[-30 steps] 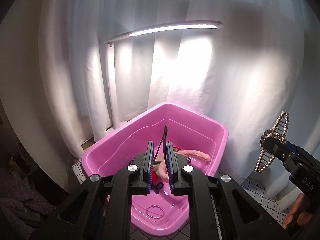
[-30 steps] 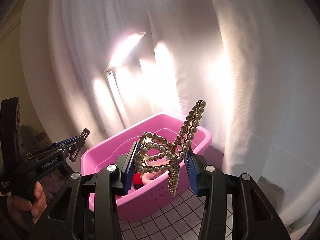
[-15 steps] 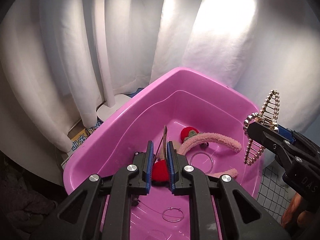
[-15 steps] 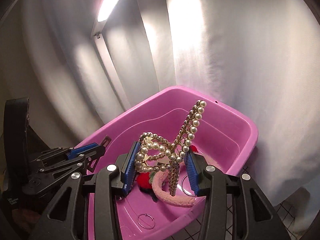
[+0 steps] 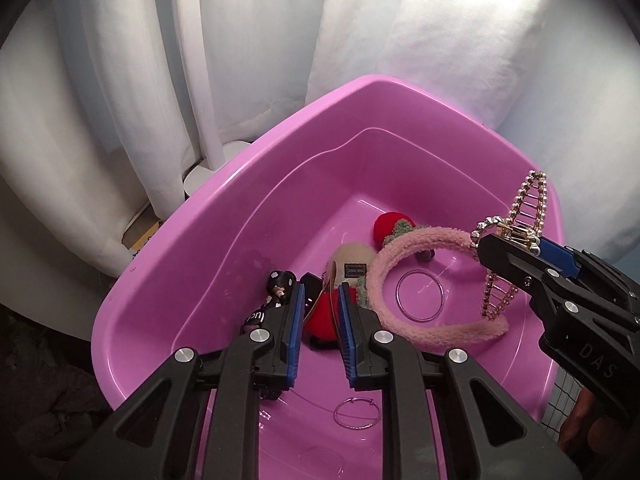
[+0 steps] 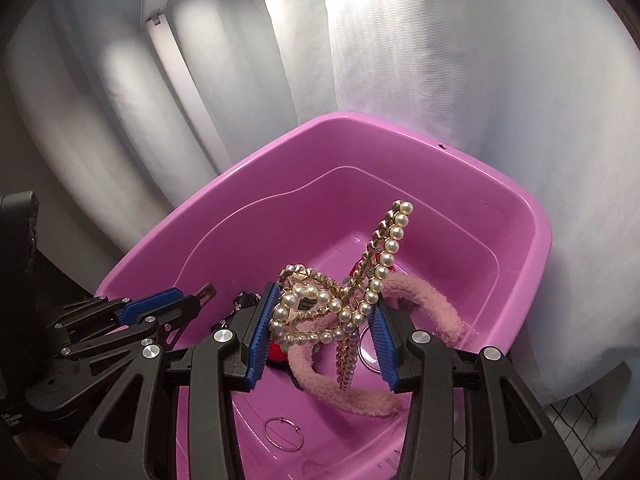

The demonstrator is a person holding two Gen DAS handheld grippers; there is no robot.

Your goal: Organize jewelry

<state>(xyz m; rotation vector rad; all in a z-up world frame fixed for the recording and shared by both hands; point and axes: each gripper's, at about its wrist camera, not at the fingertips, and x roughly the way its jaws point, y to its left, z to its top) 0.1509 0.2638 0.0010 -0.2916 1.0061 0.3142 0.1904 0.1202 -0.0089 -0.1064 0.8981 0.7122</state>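
Left wrist view: I am holding the left gripper [image 5: 319, 322] over the pink basin [image 5: 224, 216], its jaws opening around a thin brown clip [image 5: 326, 296] standing lengthwise between the pads, directly above the red pompom [image 5: 320, 320]; I cannot tell whether the pads are touching it. Right wrist view: I am keeping the right gripper [image 6: 320, 332] clamped at a middling gap on the pearl hair claw [image 6: 340, 296], its long arm rising up and away, directly above the fuzzy pink headband [image 6: 344, 390] and basin floor, so its drop lies straight down.
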